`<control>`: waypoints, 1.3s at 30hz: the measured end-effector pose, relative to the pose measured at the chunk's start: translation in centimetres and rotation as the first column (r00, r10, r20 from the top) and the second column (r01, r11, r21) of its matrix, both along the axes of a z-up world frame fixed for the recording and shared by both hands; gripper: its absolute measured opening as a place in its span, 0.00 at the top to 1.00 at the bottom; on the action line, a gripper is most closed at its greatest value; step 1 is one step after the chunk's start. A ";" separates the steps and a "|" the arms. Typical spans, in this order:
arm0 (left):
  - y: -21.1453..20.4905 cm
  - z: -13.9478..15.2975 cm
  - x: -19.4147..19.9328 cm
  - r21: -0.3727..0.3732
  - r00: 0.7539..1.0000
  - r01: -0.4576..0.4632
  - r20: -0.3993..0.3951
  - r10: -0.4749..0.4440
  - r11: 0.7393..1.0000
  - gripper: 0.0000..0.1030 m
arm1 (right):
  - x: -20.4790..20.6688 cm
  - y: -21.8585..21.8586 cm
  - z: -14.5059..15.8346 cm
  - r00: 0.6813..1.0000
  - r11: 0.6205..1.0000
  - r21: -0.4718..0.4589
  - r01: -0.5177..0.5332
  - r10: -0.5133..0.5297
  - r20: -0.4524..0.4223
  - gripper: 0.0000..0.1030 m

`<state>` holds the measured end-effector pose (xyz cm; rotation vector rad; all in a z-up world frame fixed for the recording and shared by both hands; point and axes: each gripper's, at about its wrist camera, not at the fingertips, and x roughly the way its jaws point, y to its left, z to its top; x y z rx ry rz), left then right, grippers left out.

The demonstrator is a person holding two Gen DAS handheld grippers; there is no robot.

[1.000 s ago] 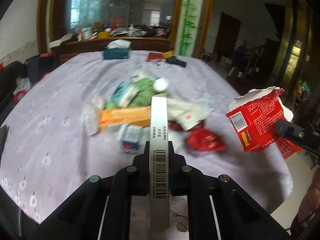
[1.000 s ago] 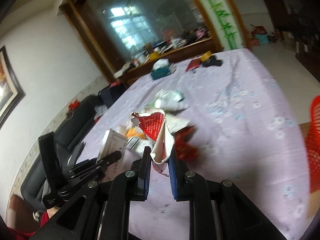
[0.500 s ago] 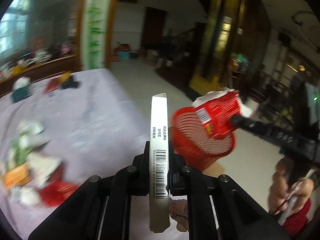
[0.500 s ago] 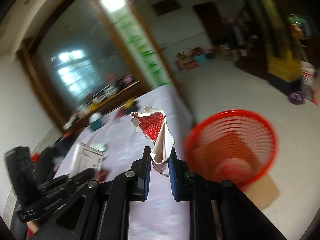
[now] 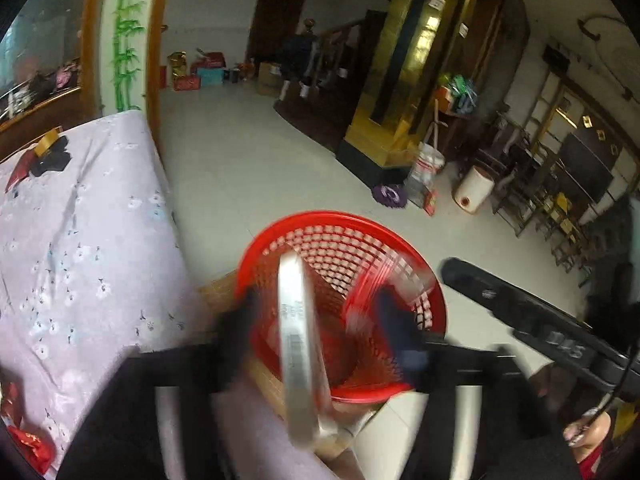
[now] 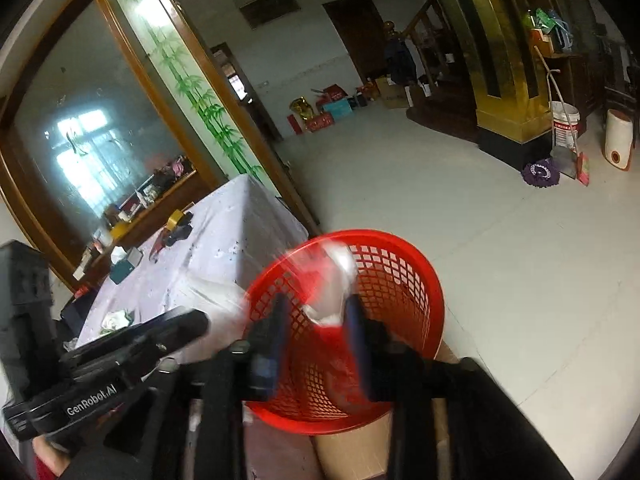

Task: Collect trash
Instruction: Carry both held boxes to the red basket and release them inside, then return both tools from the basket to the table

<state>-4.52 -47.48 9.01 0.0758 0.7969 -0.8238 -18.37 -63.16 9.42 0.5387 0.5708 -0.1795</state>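
Note:
A red mesh basket (image 5: pixel 352 264) (image 6: pixel 400 280) stands on the floor beside the table, right under both grippers. My left gripper (image 5: pixel 318 332) hangs over it with its jaws opening. A flat white barcode box (image 5: pixel 298 340) is blurred and tilted between them, clear of both pads. My right gripper (image 6: pixel 316 328) is also over the basket, jaws opening. A torn red and white carton (image 6: pixel 330 280) is blurred in its gap, loose at the basket's rim. Each gripper shows in the other's view, the right one (image 5: pixel 520 316) and the left one (image 6: pixel 120 352).
The table under a lilac flowered cloth (image 5: pixel 80 240) (image 6: pixel 224 240) lies to the left, with a red wrapper (image 5: pixel 28 444) near its edge. The basket sits on a brown cardboard box (image 6: pixel 348 452). A purple mop head (image 5: pixel 388 194) and buckets stand by the golden pillar.
Both grippers have swung from over the littered table to above the red basket. Their jaws, shut on the white box and the red carton before, have parted and let go.

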 end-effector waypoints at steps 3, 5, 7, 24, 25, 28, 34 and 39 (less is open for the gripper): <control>1.2 0.5 0.1 -0.009 1.000 -0.016 0.010 0.016 1.000 0.35 | -0.4 -0.1 0.6 0.999 0.999 -0.043 0.031 -0.031 0.008 0.56; 2.4 0.9 0.3 -0.026 0.999 -0.032 0.013 0.033 0.999 0.35 | -0.6 0.1 0.7 0.999 0.998 -0.056 0.034 -0.033 0.017 0.56; 3.8 1.4 0.5 -0.034 0.998 -0.060 0.017 0.060 0.998 0.34 | -0.7 -0.1 0.5 0.999 0.997 -0.061 0.044 -0.042 0.025 0.56; 15.8 0.6 0.2 -0.024 0.976 -0.213 0.027 0.214 0.977 0.34 | 10.5 -5.1 -5.6 0.686 0.594 -0.613 0.521 -0.719 -0.114 0.52; 16.2 0.6 0.1 -0.030 0.976 -0.218 0.020 0.219 0.975 0.34 | 10.9 -5.2 -5.9 0.686 0.604 -0.612 0.511 -0.716 -0.134 0.52; 17.2 0.6 0.1 -0.033 0.973 -0.229 0.010 0.230 0.973 0.34 | 11.2 -6.0 -5.9 0.672 0.622 -0.602 0.501 -0.718 -0.181 0.40; 19.3 0.8 0.0 -0.045 0.969 -0.247 0.009 0.248 0.968 0.34 | 11.3 -7.7 -6.7 0.729 0.738 -0.489 0.465 -0.633 -0.262 0.47; 21.4 0.8 -0.5 -0.045 0.963 -0.269 0.013 0.269 0.962 0.34 | 10.7 -7.6 -7.6 0.753 0.807 -0.404 0.431 -0.568 -0.332 0.60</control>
